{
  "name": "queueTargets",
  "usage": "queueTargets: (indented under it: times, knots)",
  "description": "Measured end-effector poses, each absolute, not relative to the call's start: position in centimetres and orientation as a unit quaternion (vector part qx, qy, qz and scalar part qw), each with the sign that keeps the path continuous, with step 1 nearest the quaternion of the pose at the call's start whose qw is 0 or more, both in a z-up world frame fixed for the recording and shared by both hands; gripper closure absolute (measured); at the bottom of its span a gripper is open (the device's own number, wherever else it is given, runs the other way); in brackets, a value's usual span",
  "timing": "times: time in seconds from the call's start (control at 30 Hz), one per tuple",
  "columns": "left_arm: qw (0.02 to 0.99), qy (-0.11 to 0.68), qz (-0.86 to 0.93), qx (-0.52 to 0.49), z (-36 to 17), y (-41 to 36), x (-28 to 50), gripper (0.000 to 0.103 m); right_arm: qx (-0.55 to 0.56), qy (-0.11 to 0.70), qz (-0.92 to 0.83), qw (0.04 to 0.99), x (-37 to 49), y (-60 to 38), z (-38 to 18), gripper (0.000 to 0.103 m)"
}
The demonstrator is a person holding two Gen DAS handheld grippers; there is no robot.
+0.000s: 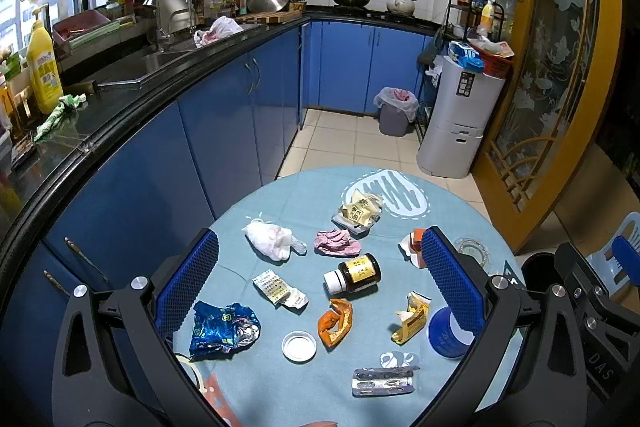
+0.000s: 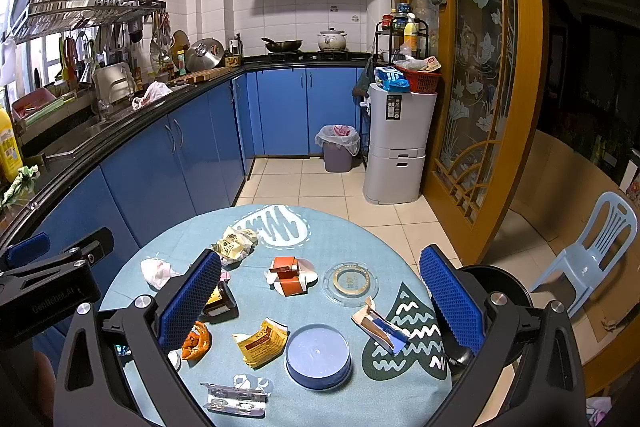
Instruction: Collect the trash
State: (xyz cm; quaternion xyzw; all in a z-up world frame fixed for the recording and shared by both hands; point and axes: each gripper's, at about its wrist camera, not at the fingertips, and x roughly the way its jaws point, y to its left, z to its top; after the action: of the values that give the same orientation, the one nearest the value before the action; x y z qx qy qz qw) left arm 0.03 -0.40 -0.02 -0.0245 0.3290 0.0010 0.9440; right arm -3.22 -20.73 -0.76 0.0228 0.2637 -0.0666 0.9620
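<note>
The trash lies scattered over a round desk (image 1: pixel 304 187) with a light blue cloth. Near its middle a brown medicine bottle (image 1: pixel 354 273) with a white cap lies on its side. Just beyond it sit a crumpled pink wrapper (image 1: pixel 336 242) and a white tissue wad (image 1: pixel 272 239), and farther back a cream-coloured wrapper (image 1: pixel 358 213). On the near side of the bottle are a torn white sachet (image 1: pixel 278 289), an orange wrapper (image 1: pixel 336 321), a small white lid (image 1: pixel 299 346), a crushed blue foil bag (image 1: pixel 222 327) and a silver blister pack (image 1: pixel 382 381). To the right lie a yellow wrapper (image 2: pixel 260 341), a round blue lid (image 2: pixel 318 355), an orange-and-white carton (image 2: pixel 288 277), a clear round lid (image 2: pixel 350 283) and a torn blue-and-white packet (image 2: pixel 382 329).

The left gripper (image 1: pixel 320 287) hangs above the desk with its 2 blue pads spread wide, holding nothing. The right gripper (image 2: pixel 320 301) is likewise wide open and holds nothing.

Beyond the desk, on the tiled floor by the blue cabinets, a grey bin (image 2: pixel 338 149) with a white liner stands just beside a tall white unit (image 2: pixel 398 147). A pale blue plastic chair (image 2: pixel 592 251) stands at the right.
</note>
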Motion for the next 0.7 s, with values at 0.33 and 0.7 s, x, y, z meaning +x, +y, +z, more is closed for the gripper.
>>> queueTargets:
  times: [0.33, 0.7]
  knots:
    - [0.944, 0.330, 0.000, -0.023, 0.0, -0.5, 0.0, 0.003, 0.023, 0.265, -0.067, 0.962, -3.3, -20.7, -0.8, 0.006]
    - [0.926, 0.377, 0.015, -0.013, -3.8, 0.9, 0.0, 0.003, 0.023, 0.334, -0.043, 0.941, -3.1, -19.0, -4.2, 0.006]
